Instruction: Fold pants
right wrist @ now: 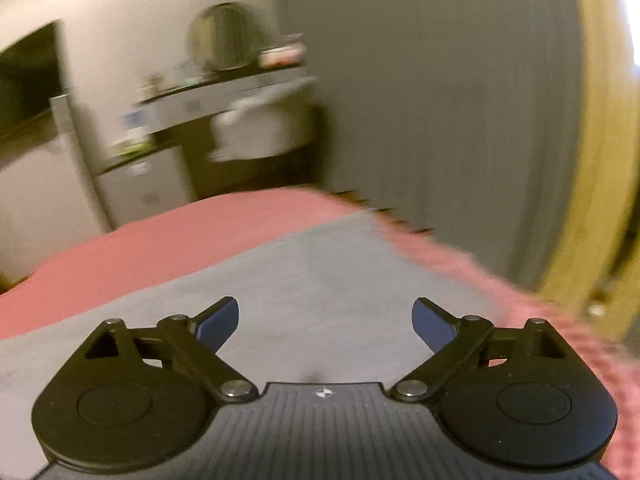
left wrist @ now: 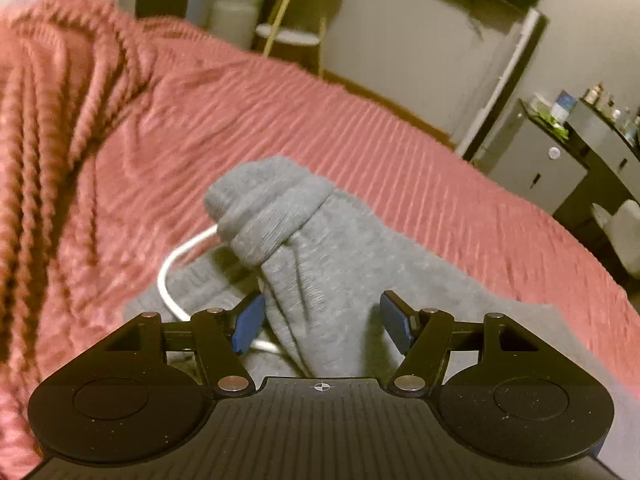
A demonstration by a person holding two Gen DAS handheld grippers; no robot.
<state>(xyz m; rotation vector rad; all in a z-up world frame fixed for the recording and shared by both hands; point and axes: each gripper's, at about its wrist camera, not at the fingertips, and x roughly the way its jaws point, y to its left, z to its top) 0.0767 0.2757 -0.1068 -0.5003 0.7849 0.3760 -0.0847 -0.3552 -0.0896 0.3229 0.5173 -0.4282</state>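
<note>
Grey sweatpants [left wrist: 320, 264] lie on a pink ribbed bedspread [left wrist: 168, 128]. In the left wrist view the ribbed waistband [left wrist: 264, 208] is bunched up and a white drawstring [left wrist: 172, 276] loops out at its left. My left gripper [left wrist: 322, 324] is open just above the grey fabric, with a raised fold between its blue pads [left wrist: 248, 324]. In the right wrist view the pants [right wrist: 312, 280] lie flat and smooth. My right gripper [right wrist: 325, 322] is open and empty just above them.
The bedspread's right edge [right wrist: 472, 268] runs close to a grey wall and a yellow door frame [right wrist: 592, 160]. Beyond the bed stand a white fridge [left wrist: 512, 92], grey cabinets [left wrist: 540, 164] with bottles, a stool [left wrist: 292, 32] and a desk [right wrist: 240, 92].
</note>
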